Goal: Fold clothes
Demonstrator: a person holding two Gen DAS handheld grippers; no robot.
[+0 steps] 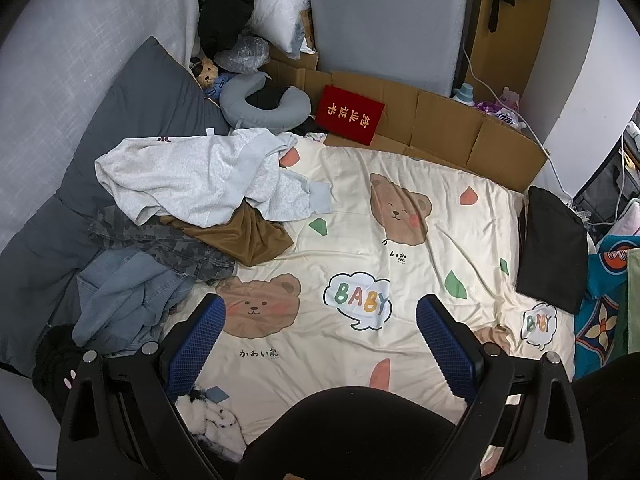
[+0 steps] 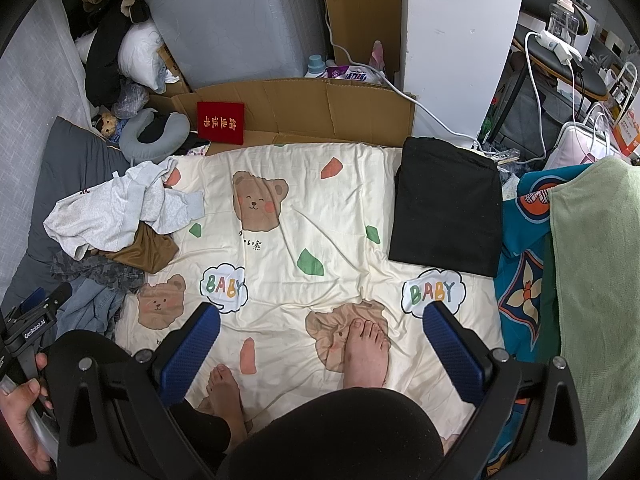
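**Bed inventory: unfolded pile left, folded item right**

Left wrist view: left hand-held gripper [image 1: 320,344] is hanging spread and empty over the bear-print bedsheet [image 1: 360,216]. Unfolded clothes pile [image 1: 192,208] is lying at the sheet's left edge beside the grey pillow [image 1: 132,112]; red booklet [image 1: 350,114] is leaning on cardboard [image 1: 440,128].

Right wrist view: right hand-held gripper [image 2: 320,352] is also hanging spread, nothing between its fingers. Only here: bare feet [image 2: 366,352] standing on the sheet, folded black garment [image 2: 448,208] lying whole at the right edge. The sheet's middle is lying open.

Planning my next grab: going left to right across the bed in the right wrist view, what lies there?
Light grey sweatshirt atop the rumpled clothes pile → smiling brown bear print on the cream sheet → folded black garment → teal patterned blanket → green towel.
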